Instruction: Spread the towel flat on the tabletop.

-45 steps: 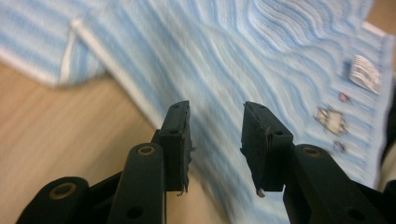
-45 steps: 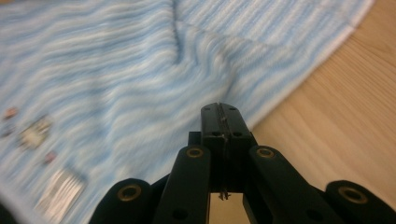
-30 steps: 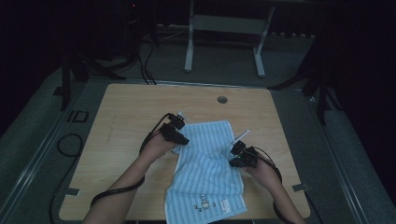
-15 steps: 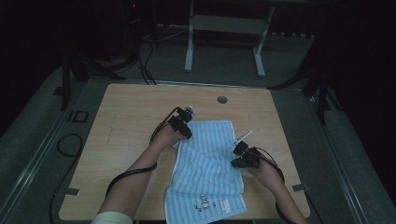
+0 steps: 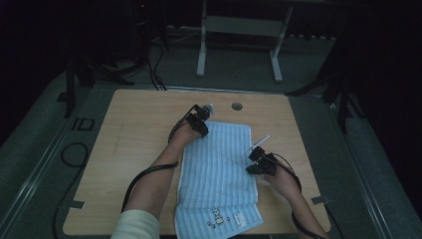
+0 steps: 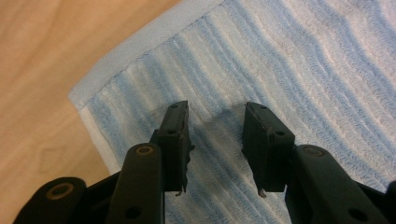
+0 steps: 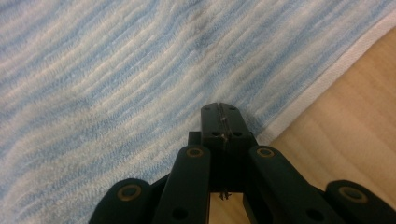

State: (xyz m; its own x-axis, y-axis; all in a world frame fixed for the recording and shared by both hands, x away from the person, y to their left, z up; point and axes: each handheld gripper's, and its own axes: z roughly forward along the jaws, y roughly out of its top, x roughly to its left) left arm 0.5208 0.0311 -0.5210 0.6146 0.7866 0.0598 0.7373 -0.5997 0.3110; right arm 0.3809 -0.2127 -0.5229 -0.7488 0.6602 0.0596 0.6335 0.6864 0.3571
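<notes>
The left gripper (image 6: 216, 140) hovers with jaws apart over the striped towel (image 6: 289, 70) corner at upper left, while the right gripper (image 7: 223, 122) has its jaws pressed together at the towel's right edge

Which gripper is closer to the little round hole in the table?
The left. The left gripper is at the striped towel's far corner, just left of the hole. The right gripper sits farther back, at the towel's right edge.
</notes>
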